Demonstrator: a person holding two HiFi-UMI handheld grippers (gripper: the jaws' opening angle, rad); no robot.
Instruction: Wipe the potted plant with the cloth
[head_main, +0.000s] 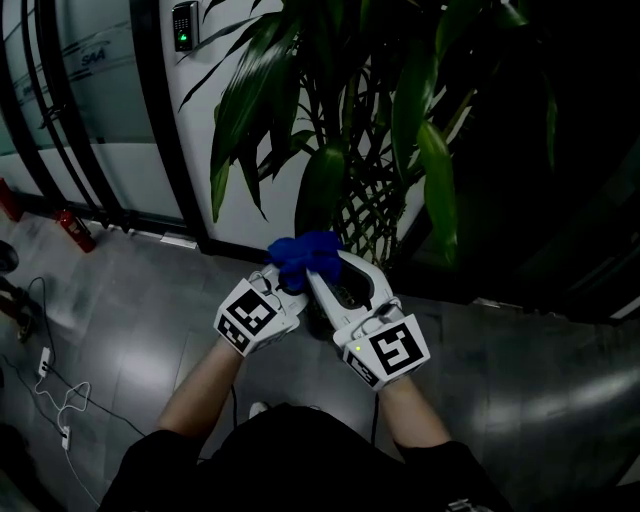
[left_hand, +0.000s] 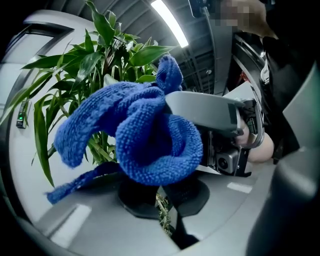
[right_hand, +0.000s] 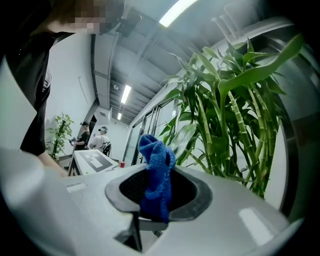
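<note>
The tall potted plant with long green leaves stands right in front of me, and it also fills the left gripper view and the right gripper view. A blue cloth is bunched between my two grippers, which are held close together. My left gripper has its jaws together under the big bunch of cloth, which sits on its pads. My right gripper is shut on a narrow end of the cloth. One grey jaw of the right gripper reaches into the bunch.
A glass wall and a card reader are at the back left. A red fire extinguisher and white cables lie on the grey floor at the left. Two people stand far off by a small plant.
</note>
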